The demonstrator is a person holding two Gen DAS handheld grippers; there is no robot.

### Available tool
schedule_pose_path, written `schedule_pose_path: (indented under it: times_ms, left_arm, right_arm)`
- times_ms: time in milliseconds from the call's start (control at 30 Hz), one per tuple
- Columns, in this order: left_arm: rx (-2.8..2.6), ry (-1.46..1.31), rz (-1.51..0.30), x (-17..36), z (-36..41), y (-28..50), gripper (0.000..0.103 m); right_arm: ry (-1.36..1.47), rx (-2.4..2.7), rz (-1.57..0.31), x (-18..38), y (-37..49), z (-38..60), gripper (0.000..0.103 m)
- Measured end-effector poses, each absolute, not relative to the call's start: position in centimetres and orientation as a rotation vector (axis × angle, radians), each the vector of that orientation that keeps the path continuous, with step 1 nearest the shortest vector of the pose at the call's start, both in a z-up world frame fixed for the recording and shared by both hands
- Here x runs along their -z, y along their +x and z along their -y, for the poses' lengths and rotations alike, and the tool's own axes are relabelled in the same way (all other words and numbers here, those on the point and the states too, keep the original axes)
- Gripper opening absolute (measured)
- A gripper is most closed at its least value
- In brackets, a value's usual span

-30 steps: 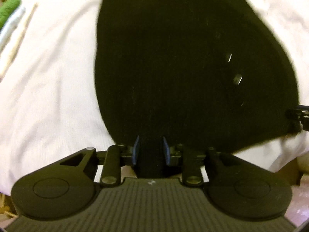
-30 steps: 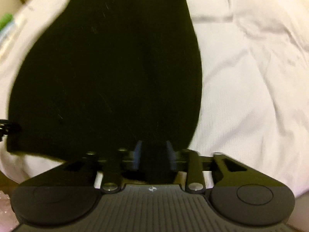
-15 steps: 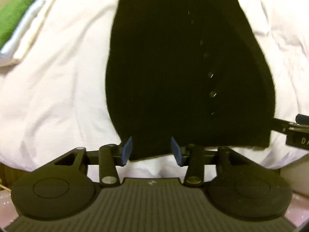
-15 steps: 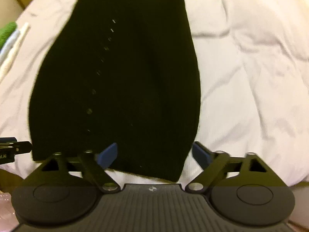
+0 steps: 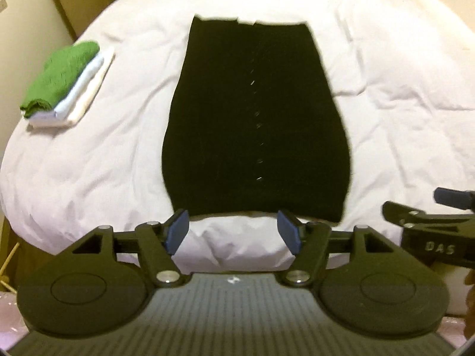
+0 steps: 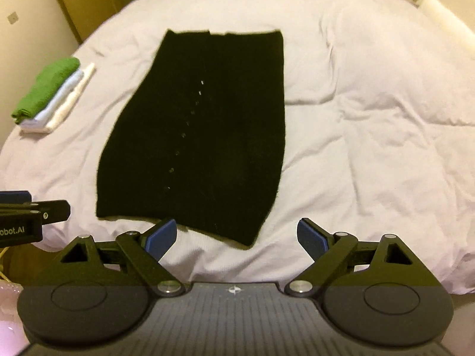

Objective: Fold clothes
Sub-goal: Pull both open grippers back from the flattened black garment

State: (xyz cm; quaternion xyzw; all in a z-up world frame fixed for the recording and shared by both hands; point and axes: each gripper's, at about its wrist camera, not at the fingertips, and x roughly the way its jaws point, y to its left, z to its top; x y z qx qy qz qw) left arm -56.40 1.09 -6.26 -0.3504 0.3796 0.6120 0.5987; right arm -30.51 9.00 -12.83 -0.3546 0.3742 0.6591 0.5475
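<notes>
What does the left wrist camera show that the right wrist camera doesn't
Only the left wrist view shows the right tool at its right edge and a dark bit of hand at the far right. Only the right wrist view shows the left tool at its left edge and a wooden door in the upper left. Both show the black garment lying flat on the white bed, the folded stack topped in green, and open tools.
</notes>
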Motion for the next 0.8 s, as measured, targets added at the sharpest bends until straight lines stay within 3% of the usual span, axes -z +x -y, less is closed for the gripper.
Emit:
schedule_pose_path:
  times_ms: [100,267,433,533,800]
  left_arm:
    - [-1.435,-0.779,-0.855,4.3,0.5,-53.4,0.063]
    - [-1.469,-0.749,-0.814,2.2,1.6,-52.5,0.067]
    - [-1.482,-0.729,-0.796,1.6,2.8,-53.0,0.069]
    - [-1.483,-0.717,-0.792,1.3,3.7,-52.7,0.077]
    - [-1.477,-0.699,-0.803,1.3,4.9,-51.6,0.078]
  right_arm:
    - [-0.805,-1.573,-0.863,10.3,-32.1,-3.1,0.09]
    - [-0.77,-1.592,-0.834,7.5,-32.4,-1.7,0.09]
    - [-0.748,-1.605,-0.805,6.2,-32.0,0.8,0.09]
    - [-0.746,-1.607,-0.787,5.8,-32.0,1.6,0.091]
    - [-0.746,-1.59,-0.778,5.6,-31.4,3.0,0.091]
